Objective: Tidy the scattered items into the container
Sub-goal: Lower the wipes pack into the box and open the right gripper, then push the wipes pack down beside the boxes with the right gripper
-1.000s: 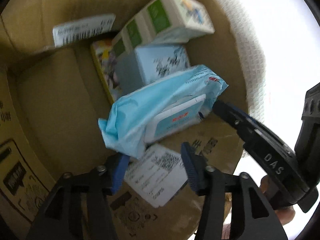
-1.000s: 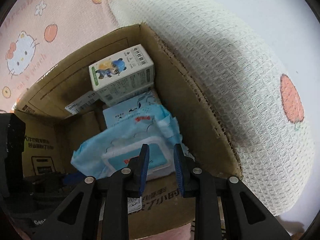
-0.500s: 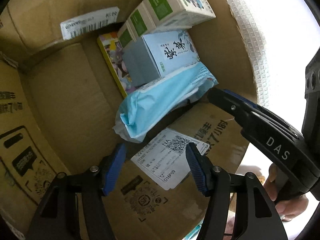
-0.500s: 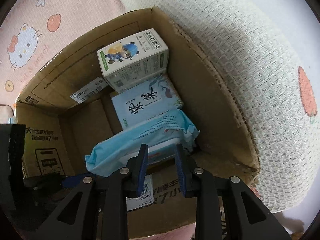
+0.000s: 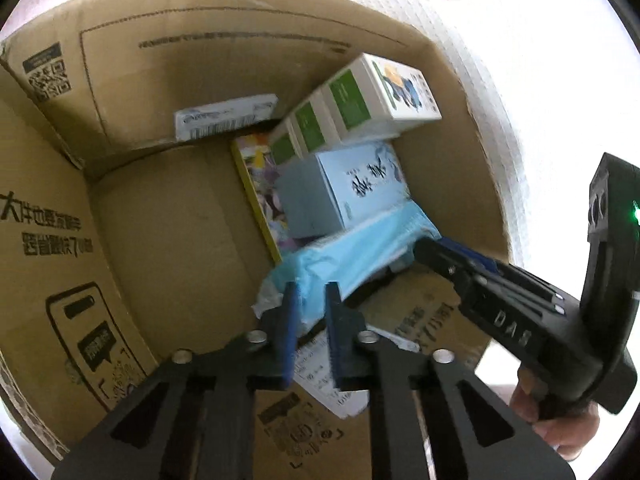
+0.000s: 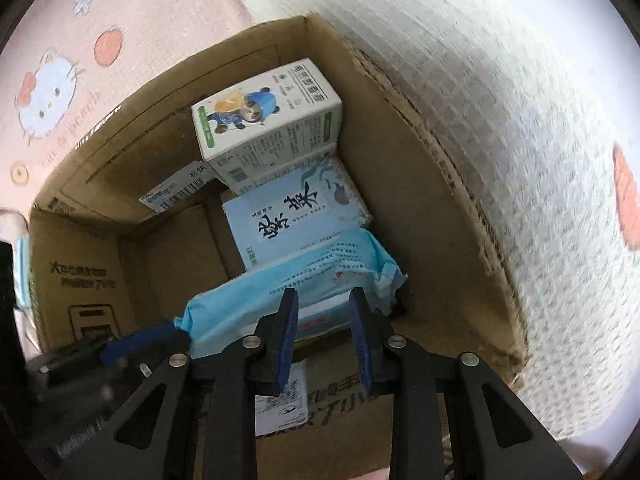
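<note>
cardboard box (image 6: 420, 200): holds stacked cartons and blue wipes pack (image 6: 304, 280) | wipes pack: on edge against pale-blue carton (image 6: 288, 216), inside box (near front wall) | left gripper (image 5: 310, 300): closed, pads at pack's crimped end | right gripper (image 6: 324, 312): narrow gap, closing, at pack's edge, grip uncertain

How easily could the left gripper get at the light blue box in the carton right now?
Probably not yet: the left gripper looks shut on the end of the wipes pack, and that pack lies between it and the light blue box.
</note>
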Available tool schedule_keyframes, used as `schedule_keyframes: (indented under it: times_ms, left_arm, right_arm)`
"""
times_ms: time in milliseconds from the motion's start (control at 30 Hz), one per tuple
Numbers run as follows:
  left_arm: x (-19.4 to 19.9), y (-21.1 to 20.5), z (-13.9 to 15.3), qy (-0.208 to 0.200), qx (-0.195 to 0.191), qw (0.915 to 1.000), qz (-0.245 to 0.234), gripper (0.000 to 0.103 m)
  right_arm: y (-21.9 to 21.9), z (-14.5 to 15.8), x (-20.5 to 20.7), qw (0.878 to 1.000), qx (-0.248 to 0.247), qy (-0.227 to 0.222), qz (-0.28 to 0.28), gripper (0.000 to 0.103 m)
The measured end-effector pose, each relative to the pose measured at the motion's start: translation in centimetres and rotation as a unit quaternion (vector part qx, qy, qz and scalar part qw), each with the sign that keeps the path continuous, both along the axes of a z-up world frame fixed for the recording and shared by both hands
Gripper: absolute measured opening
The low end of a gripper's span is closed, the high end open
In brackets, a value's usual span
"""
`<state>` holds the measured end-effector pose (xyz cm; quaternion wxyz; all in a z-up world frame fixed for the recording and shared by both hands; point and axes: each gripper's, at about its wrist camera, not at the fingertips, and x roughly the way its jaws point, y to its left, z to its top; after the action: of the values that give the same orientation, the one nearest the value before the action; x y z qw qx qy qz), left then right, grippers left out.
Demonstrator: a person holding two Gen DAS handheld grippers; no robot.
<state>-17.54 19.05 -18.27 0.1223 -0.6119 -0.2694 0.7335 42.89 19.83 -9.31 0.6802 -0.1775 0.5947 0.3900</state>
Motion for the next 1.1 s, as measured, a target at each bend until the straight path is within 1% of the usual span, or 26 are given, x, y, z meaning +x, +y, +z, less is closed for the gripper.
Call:
schedule_keyframes:
  times_ms: [67, 100, 167, 300, 433, 467, 567, 667, 767, 900, 933, 967, 1000, 1033, 1067, 1100]
  left_arm:
    - [0.2, -0.4, -0.6, 0.001, 0.002, 1.0000, -0.003, 0.011]
    - [-0.4, -0.5, -0.3, -0.001, 0.004, 1.0000, 0.000, 0.011]
    - [0.0, -0.7, 0.4, -0.003, 0.002, 1.0000, -0.004, 0.011]
    - [-0.7, -0.5, 0.0, -0.015, 0.002, 0.9999, -0.003, 0.011]
    - [-1.3, -0.3, -2.0, -0.059, -0.003, 0.9983, -0.001, 0.011]
    - [-1.4, -0.5, -2.4, -0.065, -0.003, 0.9978, 0.005, 0.011]
    - [-2.1, -0.6, -2.9, -0.074, 0.000, 0.9972, 0.007, 0.011]
    - [-2.7, -0.1, -3.4, -0.079, -0.013, 0.9968, -0.004, 0.011]
    - [-3.1, 0.3, -4.1, -0.088, -0.023, 0.9959, -0.006, 0.012]
    - [-3.6, 0.1, -5.4, -0.118, -0.016, 0.9929, 0.009, 0.014]
    - [-3.6, -0.1, -5.5, -0.121, -0.013, 0.9925, 0.013, 0.015]
    - [-3.6, -0.1, -5.4, -0.123, -0.017, 0.9922, 0.010, 0.022]
    - [-3.6, 0.0, -4.9, -0.116, -0.035, 0.9927, 0.000, 0.026]
    - [-3.5, 0.2, -4.4, -0.107, -0.050, 0.9930, -0.005, 0.033]
    - [-3.4, 0.3, -3.8, -0.094, -0.062, 0.9935, -0.009, 0.038]
    - [-3.2, 0.4, -3.2, -0.086, -0.064, 0.9942, -0.011, 0.038]
  right_arm:
    - [0.4, -0.2, -0.4, 1.000, -0.004, 0.002, 0.013, 0.017]
    - [0.6, -0.3, -0.5, 1.000, -0.003, 0.009, 0.015, 0.017]
    - [1.0, -0.7, -0.5, 0.999, -0.004, 0.025, 0.023, 0.017]
    - [1.9, -1.6, 0.3, 0.998, -0.027, 0.049, 0.024, 0.017]
    - [2.6, -3.3, 1.0, 0.994, -0.057, 0.085, 0.035, 0.017]
    - [2.8, -3.7, 1.1, 0.993, -0.065, 0.086, 0.037, 0.017]
    - [3.1, -5.0, 1.0, 0.991, -0.091, 0.085, 0.044, 0.017]
    - [3.3, -6.0, 0.9, 0.988, -0.100, 0.106, 0.051, 0.017]
    - [3.4, -6.6, 0.8, 0.986, -0.110, 0.115, 0.054, 0.017]
    - [3.3, -7.0, 1.0, 0.983, -0.125, 0.129, 0.046, 0.017]
    - [3.3, -7.1, 1.0, 0.982, -0.128, 0.130, 0.045, 0.017]
    - [3.4, -7.1, 0.8, 0.982, -0.132, 0.128, 0.045, 0.017]
    - [3.4, -7.0, 0.8, 0.982, -0.136, 0.127, 0.042, 0.017]
    - [3.3, -7.0, 0.8, 0.981, -0.140, 0.127, 0.036, 0.017]
    - [3.2, -7.0, 0.7, 0.981, -0.143, 0.127, 0.031, 0.017]
    - [3.1, -6.9, 0.7, 0.981, -0.144, 0.128, 0.025, 0.017]
